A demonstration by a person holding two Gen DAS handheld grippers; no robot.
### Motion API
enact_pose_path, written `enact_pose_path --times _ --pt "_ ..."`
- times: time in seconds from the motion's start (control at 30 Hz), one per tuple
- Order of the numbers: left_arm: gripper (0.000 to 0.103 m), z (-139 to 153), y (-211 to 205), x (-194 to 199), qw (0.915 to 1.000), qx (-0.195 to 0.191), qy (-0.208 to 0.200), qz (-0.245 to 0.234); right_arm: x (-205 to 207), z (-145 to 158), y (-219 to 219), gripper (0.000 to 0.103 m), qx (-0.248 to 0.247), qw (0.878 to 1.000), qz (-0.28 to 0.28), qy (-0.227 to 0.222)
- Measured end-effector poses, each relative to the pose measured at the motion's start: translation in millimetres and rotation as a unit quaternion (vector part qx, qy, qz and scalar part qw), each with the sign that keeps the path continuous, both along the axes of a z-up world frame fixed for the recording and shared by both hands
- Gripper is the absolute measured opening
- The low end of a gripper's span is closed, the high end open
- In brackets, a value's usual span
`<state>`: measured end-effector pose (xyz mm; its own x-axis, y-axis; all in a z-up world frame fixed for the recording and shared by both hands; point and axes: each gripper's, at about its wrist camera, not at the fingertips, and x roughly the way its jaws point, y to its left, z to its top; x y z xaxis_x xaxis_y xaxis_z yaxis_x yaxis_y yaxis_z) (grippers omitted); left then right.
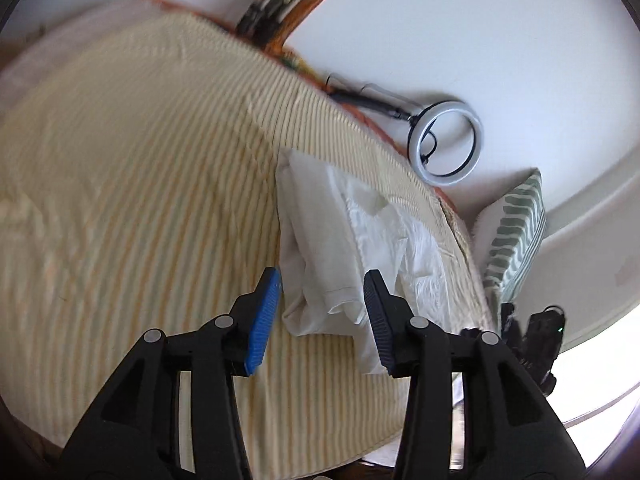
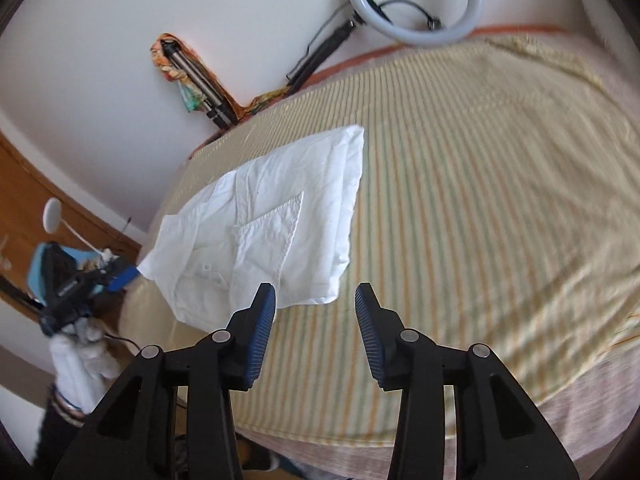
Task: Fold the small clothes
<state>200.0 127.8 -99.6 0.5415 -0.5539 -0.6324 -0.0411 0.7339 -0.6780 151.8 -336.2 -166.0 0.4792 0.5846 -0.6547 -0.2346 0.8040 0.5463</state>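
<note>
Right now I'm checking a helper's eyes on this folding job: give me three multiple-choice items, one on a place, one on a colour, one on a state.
1. Where does the white garment lie?
A. on the striped bedcover
B. on the floor
C. over a chair

2. What colour is the garment?
A. blue
B. white
C. red

3. How does the right claw stand?
A. shut on the garment
B. shut on nothing
C. open, holding nothing

Key:
1 A, the cloth rests flat on the stripes.
2 B, it is plain white all over.
3 C, a clear gap shows between its fingers, with only bedcover beyond.
</note>
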Motion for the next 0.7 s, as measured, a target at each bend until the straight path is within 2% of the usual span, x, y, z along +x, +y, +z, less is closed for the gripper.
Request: enact_pose_path --times 0.07,0.1,0.13,0.17,0.2,0.23,0.27,0.33,0.37,0.43,0.47,0.5,0.57,0.63,0.7 --pt "0.043 -17.5 -7.0 10.6 0.9988 -0.033 0.033 -0.012 5.6 -7.3 6.5 0.040 0.011 1.000 0.000 0.019" --pt "0.039 -21.0 -11.0 12.1 0.9986 -0.035 0.037 -0.015 7.7 -11.0 10.7 0.040 0.011 1.000 0.000 0.026" --pt "0.029 -22.8 -17.1 14.0 0.9986 -0.030 0.036 -0.023 10.9 -13.7 14.8 0.040 0.014 0.999 0.003 0.030" --pt "0.009 -21.0 -24.3 14.8 0.9990 -0.005 0.034 -0.028 13.7 -15.1 17.2 0.040 0.018 0.999 0.006 0.032" --pt "0.007 -16.6 -30.5 14.1 0.9990 0.018 0.026 -0.031 17.0 -16.1 20.9 0.030 0.025 0.999 0.013 0.034" --pt "0.004 -11.7 -34.6 11.5 0.9990 0.028 0.015 -0.031 18.5 -14.3 25.0 0.014 0.026 0.999 0.018 0.031" --pt "0.004 -4.7 -37.5 7.6 0.9990 0.033 0.006 -0.029 20.2 -12.2 27.6 0.003 0.020 0.999 0.022 0.030" --pt "0.004 7.2 -40.0 -1.4 0.9993 0.021 -0.010 -0.030 18.6 -0.5 30.0 0.002 0.014 1.000 0.026 0.010" --pt "0.003 12.7 -43.1 -5.8 0.9985 0.037 -0.020 -0.034 15.8 6.5 28.4 0.002 0.019 0.999 0.030 -0.001" --pt "0.003 11.6 -48.3 -10.2 0.9942 0.094 -0.031 -0.042 11.6 17.7 23.8 0.002 0.025 0.999 0.038 -0.018" --pt "0.003 1.7 -50.8 -9.9 0.9911 0.124 -0.019 -0.044 10.2 17.4 18.5 0.001 0.034 0.998 0.038 -0.020" --pt "0.003 -8.3 -52.7 -8.5 0.9882 0.145 -0.006 -0.049 11.0 12.3 15.8 0.001 0.035 0.999 0.035 -0.014" --pt "0.003 -25.7 -59.4 -6.7 0.9820 0.181 0.006 -0.054 15.3 -11.2 14.0 0.001 0.022 0.999 0.028 0.027" --pt "0.003 -26.0 -62.4 -8.4 0.9813 0.186 0.001 -0.050 16.2 -25.4 21.2 0.001 -0.006 0.998 0.033 0.044" --pt "0.003 -22.0 -64.8 -11.1 0.9787 0.198 -0.010 -0.053 12.9 -27.0 31.9 0.001 -0.036 0.998 0.048 0.035"
